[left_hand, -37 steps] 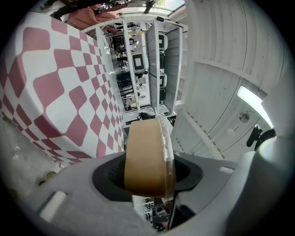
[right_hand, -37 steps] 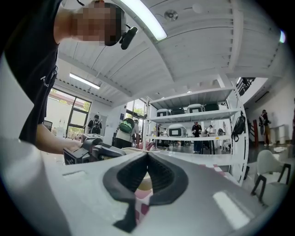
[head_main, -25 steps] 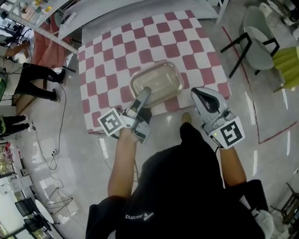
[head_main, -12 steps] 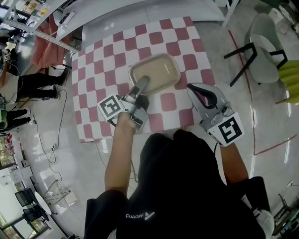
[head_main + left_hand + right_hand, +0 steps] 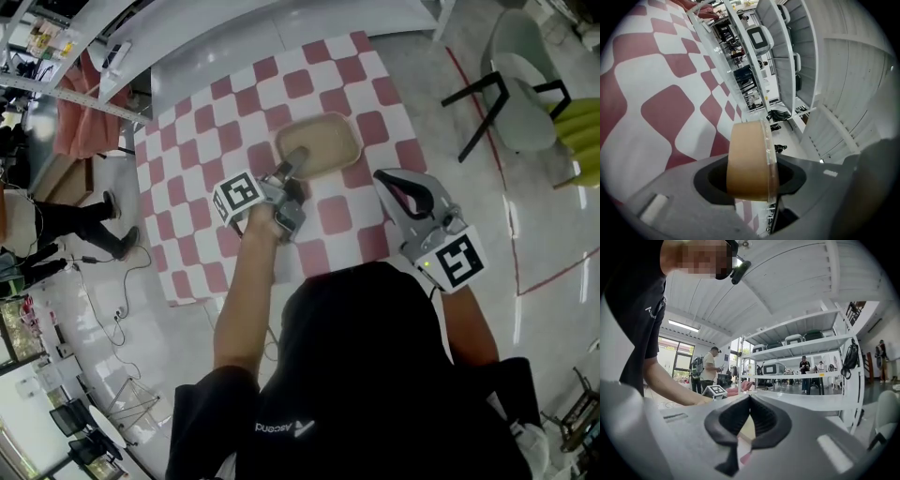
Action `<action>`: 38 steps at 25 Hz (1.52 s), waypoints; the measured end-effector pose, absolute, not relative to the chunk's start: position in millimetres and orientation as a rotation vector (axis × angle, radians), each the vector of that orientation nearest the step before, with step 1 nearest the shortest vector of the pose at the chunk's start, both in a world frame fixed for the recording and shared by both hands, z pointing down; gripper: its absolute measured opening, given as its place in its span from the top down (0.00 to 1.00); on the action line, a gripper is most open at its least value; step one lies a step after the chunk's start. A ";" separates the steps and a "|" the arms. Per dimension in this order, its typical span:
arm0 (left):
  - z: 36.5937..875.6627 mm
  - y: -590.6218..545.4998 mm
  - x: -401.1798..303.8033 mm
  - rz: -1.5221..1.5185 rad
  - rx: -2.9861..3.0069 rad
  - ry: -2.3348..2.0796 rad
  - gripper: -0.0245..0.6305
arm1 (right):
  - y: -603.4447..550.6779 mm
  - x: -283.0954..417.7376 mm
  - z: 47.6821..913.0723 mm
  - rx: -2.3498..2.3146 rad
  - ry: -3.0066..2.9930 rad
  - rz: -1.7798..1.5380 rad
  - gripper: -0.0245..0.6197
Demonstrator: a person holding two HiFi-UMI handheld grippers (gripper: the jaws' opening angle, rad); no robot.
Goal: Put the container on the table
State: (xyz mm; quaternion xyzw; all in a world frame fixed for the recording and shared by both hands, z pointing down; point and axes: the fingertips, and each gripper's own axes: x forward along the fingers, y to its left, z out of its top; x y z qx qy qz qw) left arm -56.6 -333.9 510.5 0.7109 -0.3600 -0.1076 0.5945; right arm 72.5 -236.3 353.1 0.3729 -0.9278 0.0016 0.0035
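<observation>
The left tongs (image 5: pixel 751 177) are clamped on the near wall of the tan container (image 5: pixel 323 142). It juts out from them over the checkered table (image 5: pixel 187 192), in the upper middle of the head view. The right tongs (image 5: pixel 749 401) sit at the lower right of it, jaws pressed together on nothing. The worry, to my eye, is that one-ended grip. The container reaches well out from the pinch, so it could sag or twist in the jaws. Let go before its base lies flat, it might drop and skid on the cloth. I cannot tell whether the base touches the cloth yet: the tongs and hand cover the near end, and the left gripper view shows it only edge-on. Whether anything lies inside is too small to make out.
</observation>
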 end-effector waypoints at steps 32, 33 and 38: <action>403.1 -313.7 -53.1 0.009 2.362 -1.101 0.45 | -247.8 49.5 347.4 1.182 -2.936 0.049 0.96; 391.2 -305.6 -48.6 0.001 2.435 -1.094 0.61 | -246.8 46.6 345.2 1.170 -2.948 0.044 0.96; 349.6 -270.8 -35.7 -0.011 2.712 -1.104 0.92 | -238.7 26.7 333.8 1.087 -3.013 0.024 0.96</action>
